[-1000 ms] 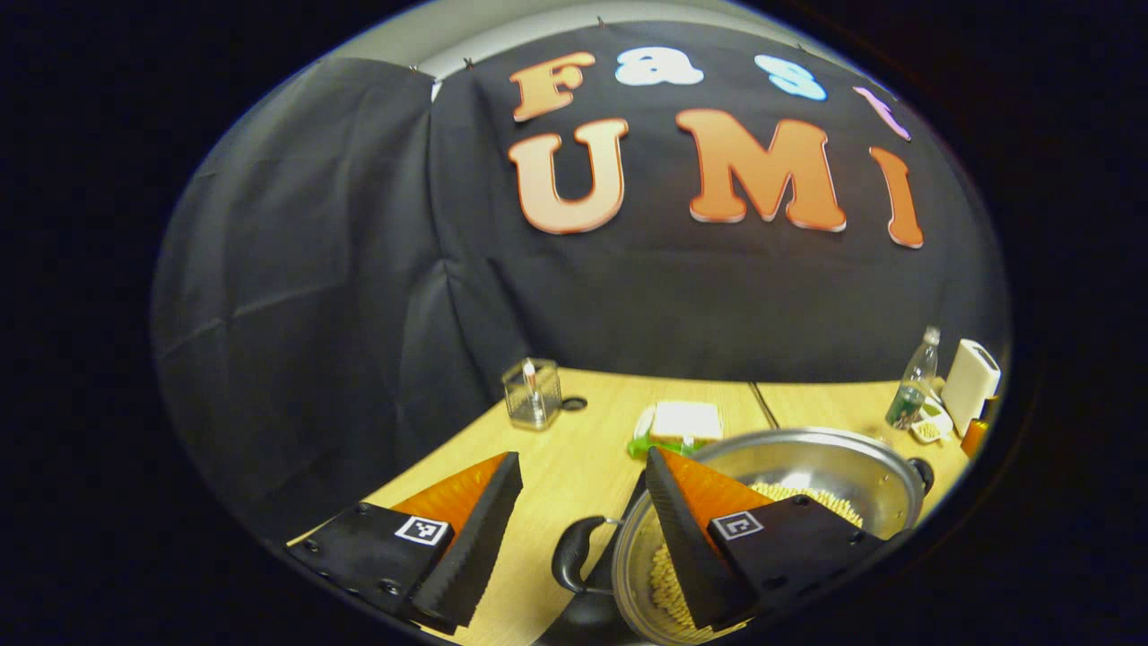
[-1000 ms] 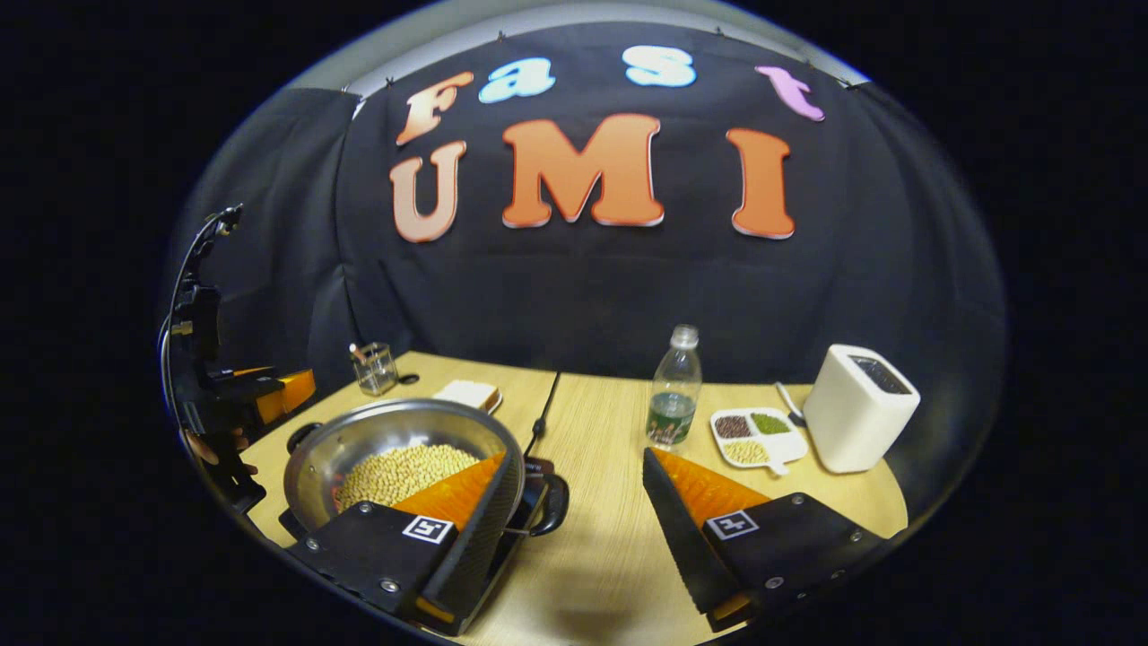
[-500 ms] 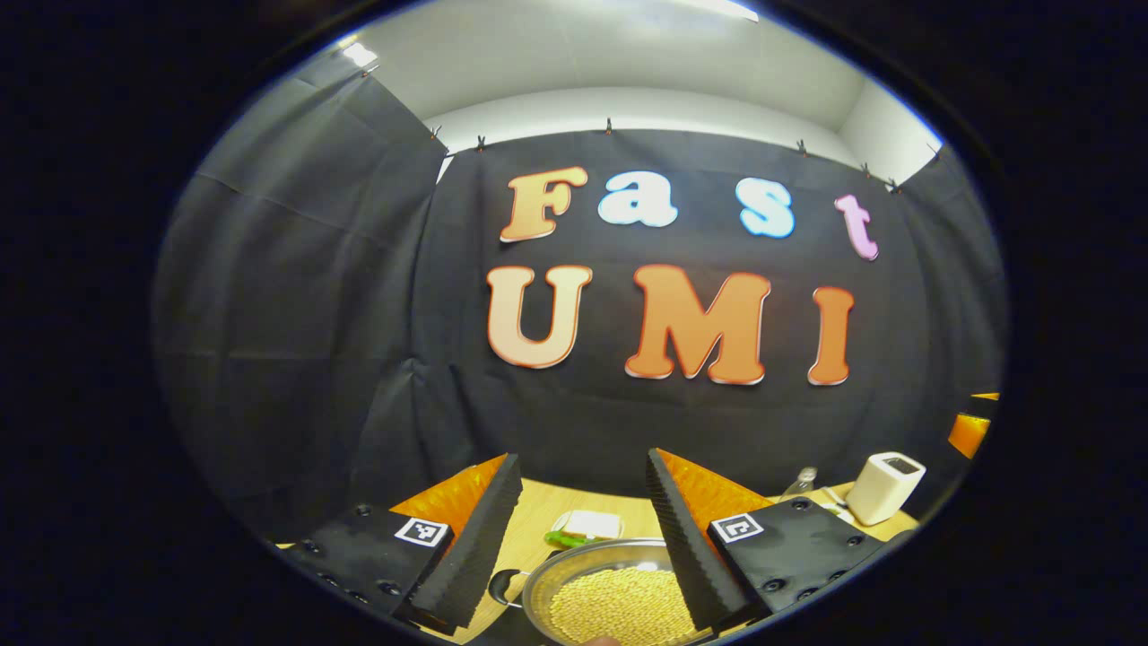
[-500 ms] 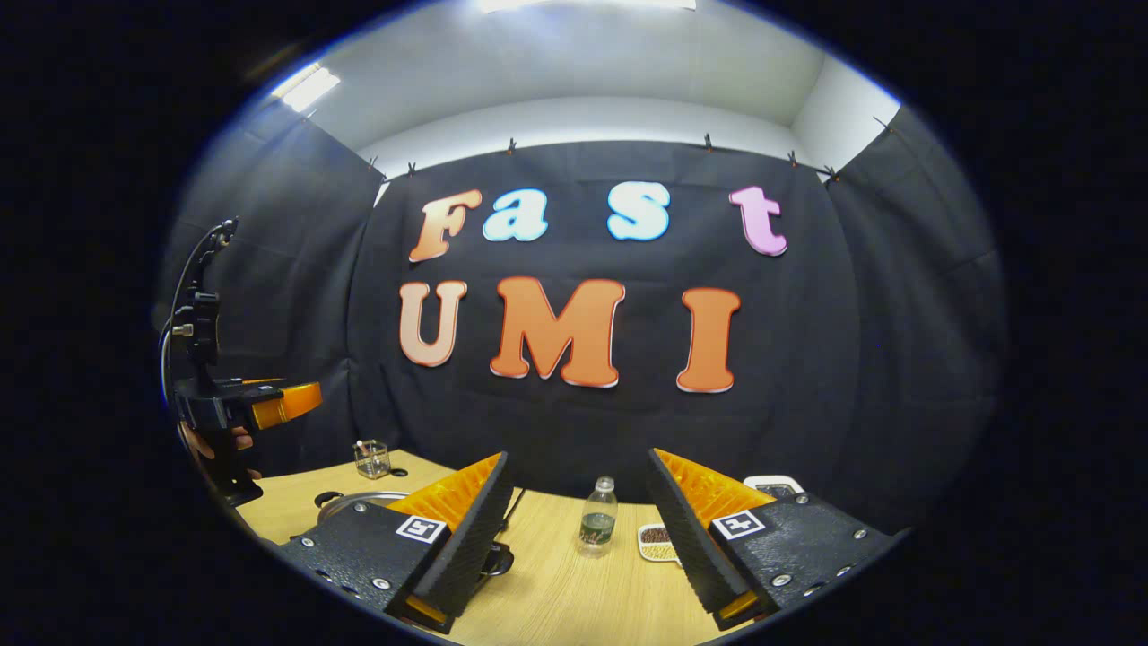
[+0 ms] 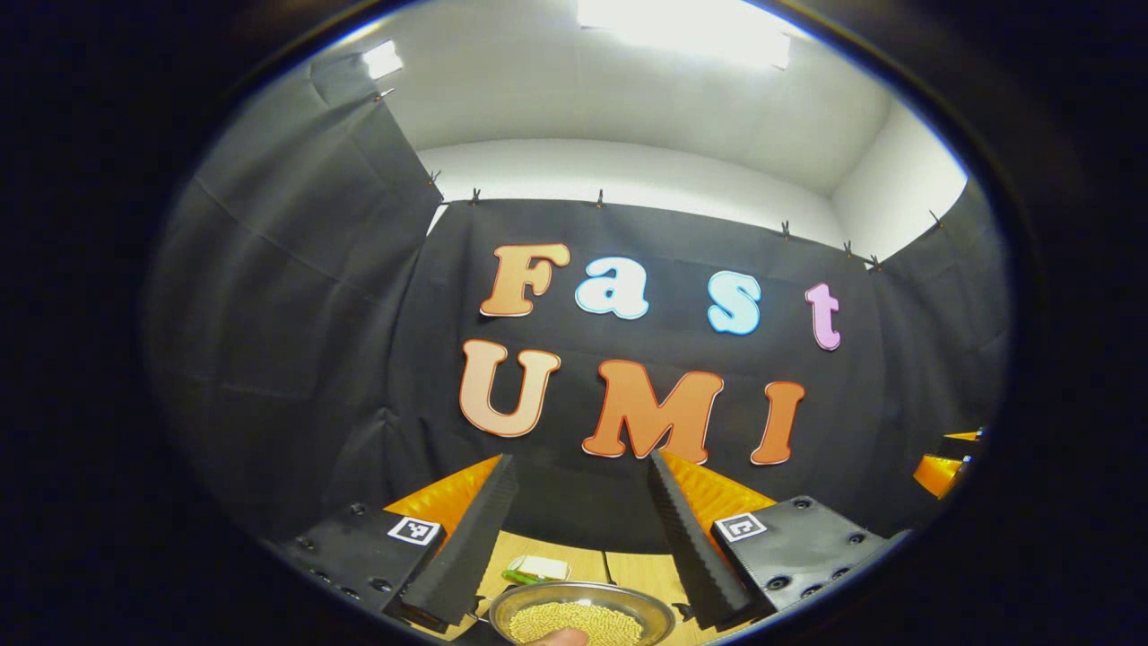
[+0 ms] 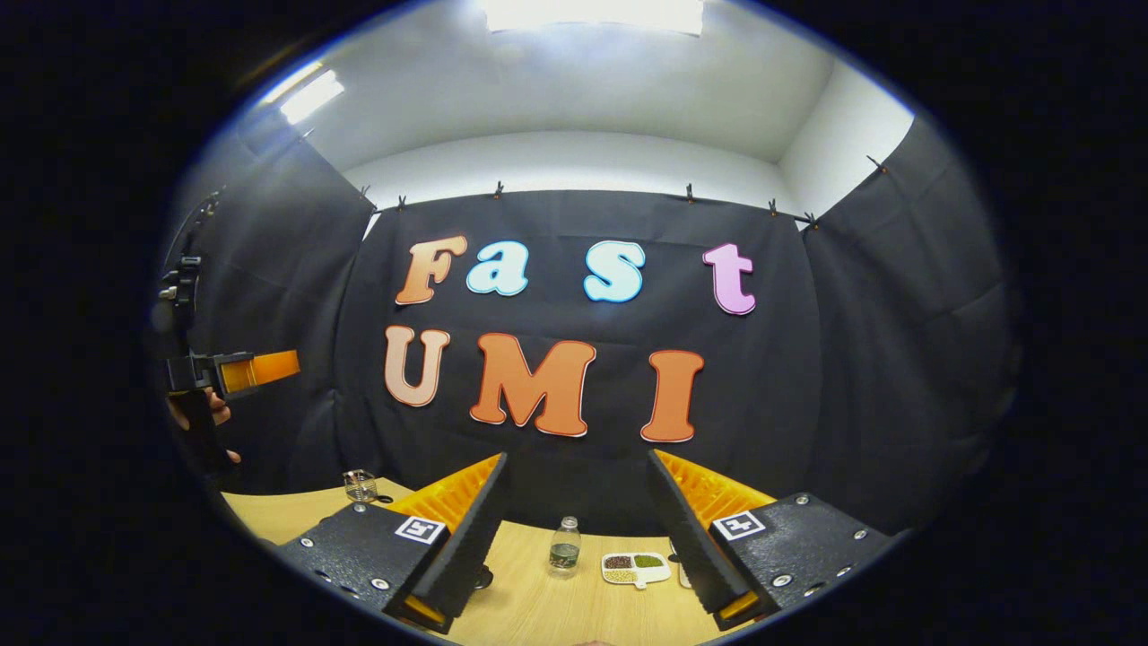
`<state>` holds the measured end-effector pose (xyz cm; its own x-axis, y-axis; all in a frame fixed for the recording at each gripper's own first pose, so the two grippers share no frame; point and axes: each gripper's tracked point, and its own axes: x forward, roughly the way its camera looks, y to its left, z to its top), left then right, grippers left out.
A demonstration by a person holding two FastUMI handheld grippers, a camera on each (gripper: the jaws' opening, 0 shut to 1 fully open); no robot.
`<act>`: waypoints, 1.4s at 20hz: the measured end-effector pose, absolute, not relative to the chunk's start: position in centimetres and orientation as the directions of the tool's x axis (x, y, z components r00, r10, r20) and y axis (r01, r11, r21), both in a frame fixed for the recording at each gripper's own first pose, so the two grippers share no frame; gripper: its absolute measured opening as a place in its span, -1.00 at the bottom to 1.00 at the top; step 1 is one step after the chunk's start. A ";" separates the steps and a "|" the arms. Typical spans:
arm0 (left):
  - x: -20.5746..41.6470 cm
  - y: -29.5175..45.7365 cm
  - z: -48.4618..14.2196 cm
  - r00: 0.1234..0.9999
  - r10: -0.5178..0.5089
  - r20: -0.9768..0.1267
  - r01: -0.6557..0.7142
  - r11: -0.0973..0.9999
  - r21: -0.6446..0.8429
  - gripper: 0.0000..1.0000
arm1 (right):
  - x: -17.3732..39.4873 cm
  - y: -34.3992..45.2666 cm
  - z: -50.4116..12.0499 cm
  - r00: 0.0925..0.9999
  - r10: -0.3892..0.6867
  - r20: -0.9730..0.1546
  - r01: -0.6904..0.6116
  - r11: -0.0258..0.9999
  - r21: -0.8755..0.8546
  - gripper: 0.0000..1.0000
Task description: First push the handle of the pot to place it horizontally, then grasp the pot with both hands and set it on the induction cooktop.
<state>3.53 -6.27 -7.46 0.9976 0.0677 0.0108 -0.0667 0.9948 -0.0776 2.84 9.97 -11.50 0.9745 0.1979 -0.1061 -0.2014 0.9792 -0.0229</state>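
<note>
Both my left gripper [image 5: 574, 538] and right gripper [image 6: 574, 534] hang high with jaws apart and empty, likely because the pot [image 5: 581, 619] of beans rests below on the counter [image 6: 556, 610]

Silver pot [image 5: 659, 612], pale yellow beans [image 5: 574, 619]

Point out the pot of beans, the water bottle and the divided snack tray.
pot [image 5: 659, 617]: left gripper view, on its bare metal rim at the right.
water bottle [image 6: 564, 547]: right gripper view, on the middle of its body.
divided snack tray [image 6: 635, 568]: right gripper view, on its central divider.
</note>
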 end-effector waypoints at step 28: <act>2.1 -6.6 -5.7 0.997 -0.008 0.078 0.008 1.000 -0.002 0.86 | 2.3 7.7 -7.0 0.983 0.182 0.013 -0.182 0.983 -0.014 0.86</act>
